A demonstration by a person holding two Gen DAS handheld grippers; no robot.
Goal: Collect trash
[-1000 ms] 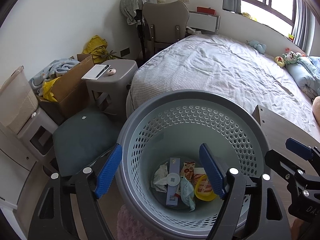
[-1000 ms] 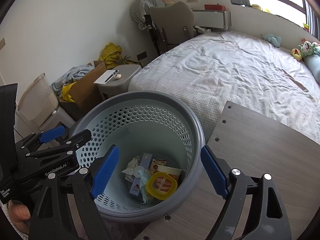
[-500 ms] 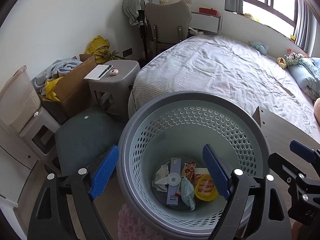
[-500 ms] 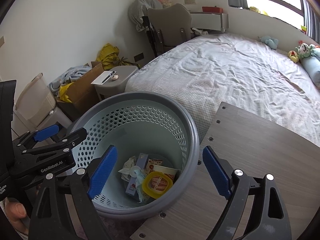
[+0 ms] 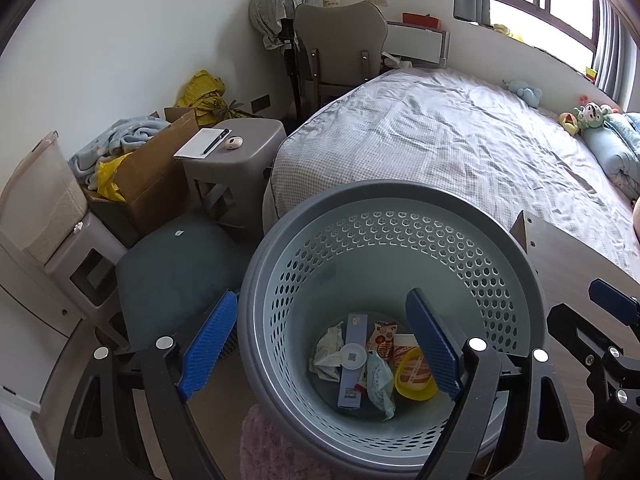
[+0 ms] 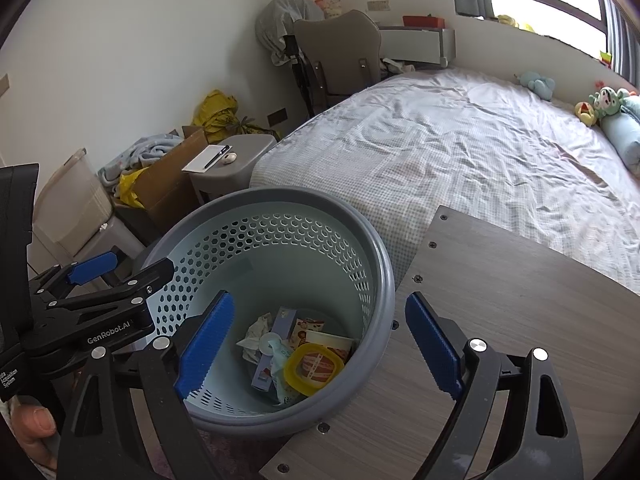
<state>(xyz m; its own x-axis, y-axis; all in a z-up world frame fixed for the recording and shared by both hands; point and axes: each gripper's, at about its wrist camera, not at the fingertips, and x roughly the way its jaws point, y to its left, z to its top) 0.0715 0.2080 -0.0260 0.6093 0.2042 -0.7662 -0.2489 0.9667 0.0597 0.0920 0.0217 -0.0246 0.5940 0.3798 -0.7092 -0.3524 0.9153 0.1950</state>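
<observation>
Indoors, in a bedroom, both sets of fingers stand wide and empty over a grey perforated bin; the left gripper's have just been opening. Trash lies at the bin's bottom, below and between the left fingers. A wood-grain desk sits under the right gripper. Beyond the fingertips stretch a rumpled bed, a stool and a cardboard box.

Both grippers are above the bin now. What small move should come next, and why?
Probably draw both hands back from the bin. The left gripper and right gripper are open and empty, the left one's fingers having just opened, and the trash already lies inside.
</observation>
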